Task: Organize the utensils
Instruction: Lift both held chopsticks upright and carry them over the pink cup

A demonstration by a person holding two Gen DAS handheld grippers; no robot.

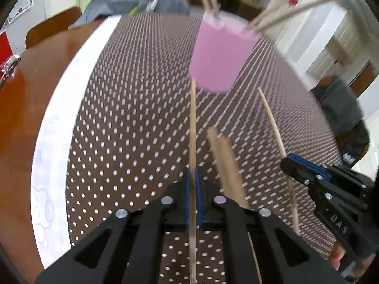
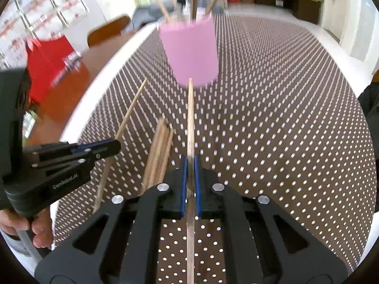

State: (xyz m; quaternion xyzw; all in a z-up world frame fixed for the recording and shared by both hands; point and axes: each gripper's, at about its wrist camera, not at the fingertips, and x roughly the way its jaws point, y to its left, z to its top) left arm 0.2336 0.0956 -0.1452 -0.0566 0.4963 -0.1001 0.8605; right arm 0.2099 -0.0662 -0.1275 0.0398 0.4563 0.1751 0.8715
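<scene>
A pink cup (image 1: 220, 54) stands on the dotted brown mat (image 1: 132, 123) with several wooden chopsticks sticking out of its top. It also shows in the right wrist view (image 2: 191, 52). My left gripper (image 1: 193, 172) is shut on one chopstick (image 1: 193, 123) that points toward the cup's base. My right gripper (image 2: 190, 163) is shut on another chopstick (image 2: 190, 118), also aimed at the cup. Each gripper shows in the other's view: the right one (image 1: 296, 165) and the left one (image 2: 111, 146). A small bundle of chopsticks (image 2: 158, 156) lies on the mat between them, seen too in the left wrist view (image 1: 227, 165).
The mat lies on a white sheet (image 1: 64, 118) over a brown wooden table (image 1: 21, 118). A red bag (image 2: 47, 59) sits on the table to the left. Grey cloth (image 1: 132, 4) and a chair back (image 1: 52, 23) lie beyond the far edge.
</scene>
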